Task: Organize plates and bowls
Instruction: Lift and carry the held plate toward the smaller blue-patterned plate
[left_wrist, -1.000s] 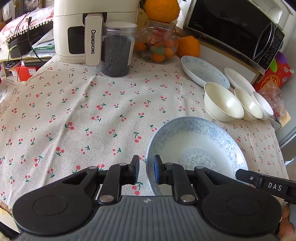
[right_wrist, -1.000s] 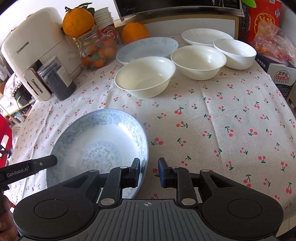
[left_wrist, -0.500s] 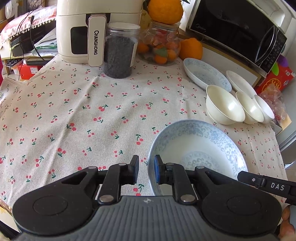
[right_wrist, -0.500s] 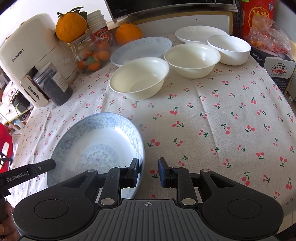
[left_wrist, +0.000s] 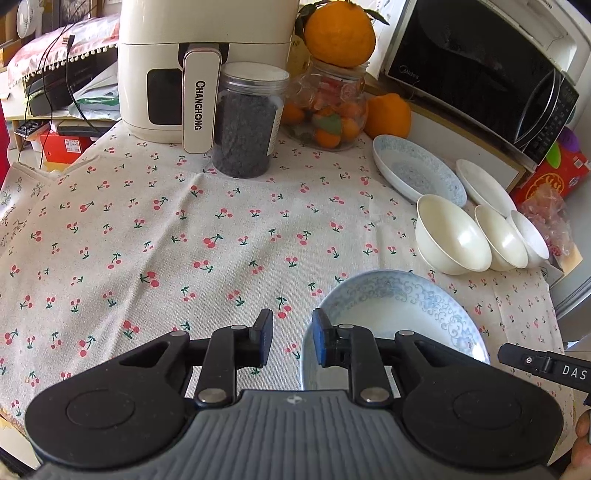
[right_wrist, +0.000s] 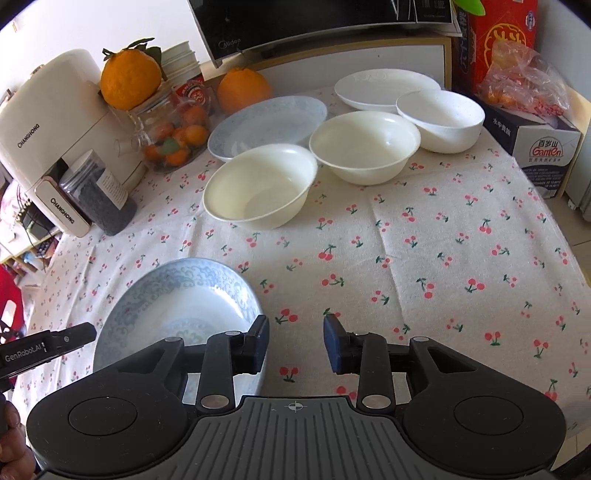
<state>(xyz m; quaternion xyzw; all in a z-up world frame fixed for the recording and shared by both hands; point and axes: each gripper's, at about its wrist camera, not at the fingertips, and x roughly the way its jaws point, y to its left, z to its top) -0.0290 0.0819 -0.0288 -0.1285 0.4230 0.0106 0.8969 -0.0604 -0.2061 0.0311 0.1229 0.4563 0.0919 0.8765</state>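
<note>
I have the blue-patterned porcelain plate (right_wrist: 177, 314) lying flat on the cherry-print tablecloth (left_wrist: 166, 240) close to the near edge of the tabletop, between my two tools. My left gripper (left_wrist: 291, 341) has its jaws opening, with only cloth in the gap; its right pad sits at the plate's left rim, and I cannot tell if it touches. My right gripper (right_wrist: 295, 343) is also opening, nothing between the jaws, its left pad over the plate's right rim.

Toward the far right corner stand three cream plastic bowls (right_wrist: 258, 184) in a row, close together, with a second blue-patterned plate (right_wrist: 266, 122) and a plain white plate (right_wrist: 384, 88) just behind them. Behind those, along the far edge, sits a black microwave oven (left_wrist: 480, 70). At the far left edge a cream air fryer (left_wrist: 199, 62) stands, with a clear jar of dark grains (left_wrist: 247, 122) just in front of it and a glass jar of small oranges (left_wrist: 328, 107) beside, a large orange (left_wrist: 338, 31) resting on top and another orange (left_wrist: 388, 116) next to it. On the right edge are a red carton (right_wrist: 495, 40) and a boxed pack with a plastic bag (right_wrist: 524, 81) on it.

The middle of the cloth and its right half, in front of the bowls, lie bare.
</note>
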